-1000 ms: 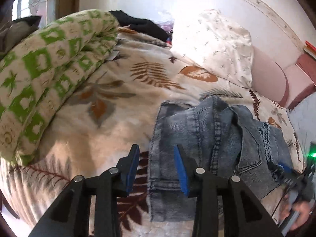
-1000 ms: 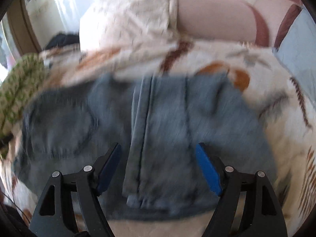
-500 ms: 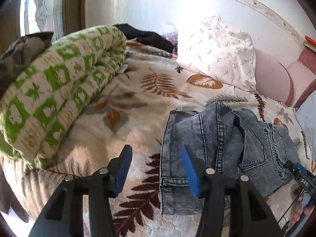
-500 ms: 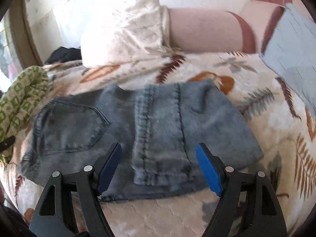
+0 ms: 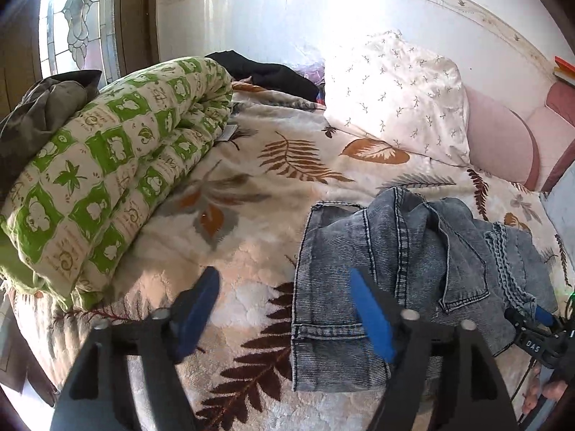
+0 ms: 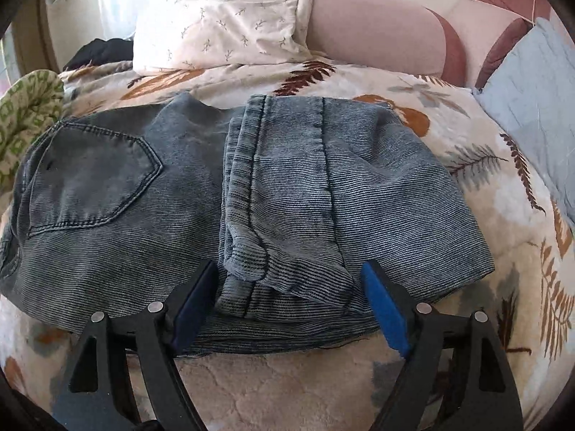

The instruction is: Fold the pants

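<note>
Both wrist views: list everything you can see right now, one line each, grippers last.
jeans: one, grey-blue denim, folded on the bedspread, back pocket up at the left in the right wrist view
bedspread: one, cream with brown leaf print, under everything
quilt: one, green and cream checks, rolled along the bed's left edge
pillow: one, white with small sprigs, at the head of the bed
headboard: one, pink padded, behind the pillow
black garment: one, beyond the quilt
blue cushion: one, pale blue, right edge
olive cloth: one, on the quilt's far end
left gripper: black, blue pads, jaws just opened, empty
right gripper: same, jaws open, empty, over the jeans' near edge
</note>
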`<state>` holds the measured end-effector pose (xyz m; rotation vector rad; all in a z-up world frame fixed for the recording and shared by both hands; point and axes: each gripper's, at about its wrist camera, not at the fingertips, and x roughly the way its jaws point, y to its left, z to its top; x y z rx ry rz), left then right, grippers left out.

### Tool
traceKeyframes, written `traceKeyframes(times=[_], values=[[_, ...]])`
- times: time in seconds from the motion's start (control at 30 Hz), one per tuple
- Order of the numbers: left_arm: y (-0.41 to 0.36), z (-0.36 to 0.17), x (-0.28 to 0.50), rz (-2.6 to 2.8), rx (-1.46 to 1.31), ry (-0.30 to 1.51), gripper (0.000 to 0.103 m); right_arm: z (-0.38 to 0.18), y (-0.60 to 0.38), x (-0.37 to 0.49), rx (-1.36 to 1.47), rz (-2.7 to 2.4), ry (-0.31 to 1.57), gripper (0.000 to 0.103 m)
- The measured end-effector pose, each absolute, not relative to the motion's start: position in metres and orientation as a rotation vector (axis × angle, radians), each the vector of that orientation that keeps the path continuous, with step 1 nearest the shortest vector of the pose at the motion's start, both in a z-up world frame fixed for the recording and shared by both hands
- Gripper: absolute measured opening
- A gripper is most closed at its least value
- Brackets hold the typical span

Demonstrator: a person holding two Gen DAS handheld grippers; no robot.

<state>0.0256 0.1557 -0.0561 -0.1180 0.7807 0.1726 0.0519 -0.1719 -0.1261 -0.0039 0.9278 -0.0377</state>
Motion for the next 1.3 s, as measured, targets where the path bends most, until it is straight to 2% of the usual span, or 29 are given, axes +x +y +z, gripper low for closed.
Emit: traceKeyframes(times=[0.13, 0.27, 0.43, 0.7, 0.8, 0.87, 0.97, 1.13, 1.2, 1.27, 1.3], values=[[0.159, -0.058, 0.02, 0.174, -0.125, 0.792, 0.094, -0.116, -0.173, 0.05, 0.004, -0.021, 0.932, 0.082], [0.17, -0.065, 0.003, 0.19, -0.174, 0.833, 0.1, -0.088, -0.163, 0.039, 0.018, 0.047, 0.87, 0.082], [0.175, -0.079, -0.013, 0.143, -0.28, 0.891, 0.1, -0.044, -0.121, 0.046, -0.034, 0.227, 0.838, 0.082], [0.163, -0.085, -0.004, 0.118, -0.243, 0.886, 0.099, 0.004, -0.04, 0.102, -0.057, 0.445, 0.881, 0.082], [0.152, -0.089, 0.004, 0.098, -0.191, 0.882, 0.092, 0.003, -0.002, 0.124, -0.119, 0.515, 0.946, 0.082], [0.143, -0.092, 0.011, 0.074, -0.155, 0.883, 0.08, -0.003, 0.024, 0.137, -0.136, 0.578, 1.011, 0.082], [0.135, -0.1, 0.022, 0.038, -0.153, 0.906, 0.068, -0.016, 0.057, 0.157, -0.158, 0.626, 1.097, 0.082], [0.128, -0.103, 0.033, 0.02, -0.145, 0.894, 0.059, -0.041, 0.089, 0.186, -0.235, 0.643, 1.203, 0.082], [0.128, -0.104, 0.034, 0.0, -0.15, 0.895, 0.05, -0.049, 0.098, 0.195, -0.253, 0.659, 1.239, 0.082], [0.125, -0.102, 0.034, -0.019, -0.135, 0.876, 0.034, -0.058, 0.109, 0.203, -0.263, 0.681, 1.277, 0.082], [0.123, -0.101, 0.033, -0.032, -0.124, 0.868, 0.031, -0.061, 0.113, 0.206, -0.271, 0.684, 1.292, 0.082]])
